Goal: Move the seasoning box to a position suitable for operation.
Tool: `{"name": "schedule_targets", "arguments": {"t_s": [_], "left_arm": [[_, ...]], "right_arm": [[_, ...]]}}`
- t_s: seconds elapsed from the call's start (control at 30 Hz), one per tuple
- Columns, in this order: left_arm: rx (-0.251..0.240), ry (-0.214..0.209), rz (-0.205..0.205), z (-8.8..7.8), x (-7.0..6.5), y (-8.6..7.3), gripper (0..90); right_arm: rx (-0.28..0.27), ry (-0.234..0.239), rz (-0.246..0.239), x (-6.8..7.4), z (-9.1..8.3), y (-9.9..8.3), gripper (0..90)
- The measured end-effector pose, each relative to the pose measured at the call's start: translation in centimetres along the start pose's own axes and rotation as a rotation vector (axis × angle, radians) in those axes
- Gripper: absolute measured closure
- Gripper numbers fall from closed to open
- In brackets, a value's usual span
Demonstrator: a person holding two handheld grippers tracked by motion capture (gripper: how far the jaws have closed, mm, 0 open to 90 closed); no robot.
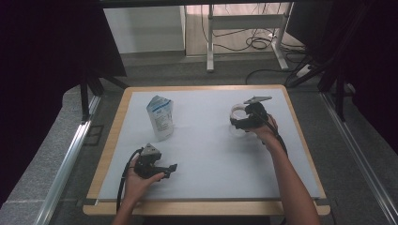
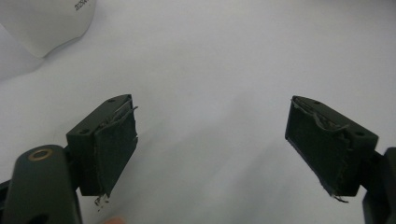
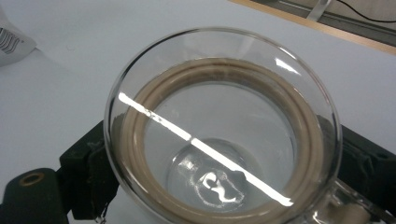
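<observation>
1. The glass jar stands upright on the far right part of the desk, mouth up. In the right gripper view you look straight down into it: clear wall, a tan ring just under the rim, and a bright streak of light across the bottom.
2. The right tongs sit around the jar, one black jaw on each side of the glass, right up against the wall. I can't tell for sure whether the pads actually press on it, so whether that counts as a grip I honestly can't say. The jaws stand wide either way, since the jar is a wide thing.
3. The person's right hand holds that gripper low over the desk, with the forearm coming in from the bottom right of the high view.
4. Well apart from the jar, towards the far left, there's a white pouch with blue print, standing upright.
5. The left tongs are near the front left of the desk, jaws spread wide, nothing between them but the pale desk surface. A corner of the pouch peeks in at the top left of the left gripper view.
</observation>
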State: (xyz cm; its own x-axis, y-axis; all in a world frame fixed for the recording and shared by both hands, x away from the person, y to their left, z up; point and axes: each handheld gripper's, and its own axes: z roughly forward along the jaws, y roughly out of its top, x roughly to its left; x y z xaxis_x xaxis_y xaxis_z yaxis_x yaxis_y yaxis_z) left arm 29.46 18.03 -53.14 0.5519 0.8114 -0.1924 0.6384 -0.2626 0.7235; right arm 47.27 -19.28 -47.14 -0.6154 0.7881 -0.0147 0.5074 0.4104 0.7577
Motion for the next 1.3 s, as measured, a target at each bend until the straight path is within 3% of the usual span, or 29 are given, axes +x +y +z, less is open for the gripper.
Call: {"name": "schedule_targets", "arguments": {"t_s": [0.5,0.93,1.3], "left_arm": [[-0.006,0.002,-0.007,-0.1,0.2,0.0,16.6],[-0.008,0.001,-0.012,-0.1,0.3,0.0,16.6],[-0.003,-0.004,-0.012,-0.1,0.4,-0.1,16.6]], "right_arm": [[-0.02,-0.009,0.005,0.1,-0.4,0.0,11.3],[-0.073,0.013,-0.007,0.5,-3.6,0.0,11.4],[-0.07,0.049,-0.023,2.1,-5.7,-1.4,11.4]]}}
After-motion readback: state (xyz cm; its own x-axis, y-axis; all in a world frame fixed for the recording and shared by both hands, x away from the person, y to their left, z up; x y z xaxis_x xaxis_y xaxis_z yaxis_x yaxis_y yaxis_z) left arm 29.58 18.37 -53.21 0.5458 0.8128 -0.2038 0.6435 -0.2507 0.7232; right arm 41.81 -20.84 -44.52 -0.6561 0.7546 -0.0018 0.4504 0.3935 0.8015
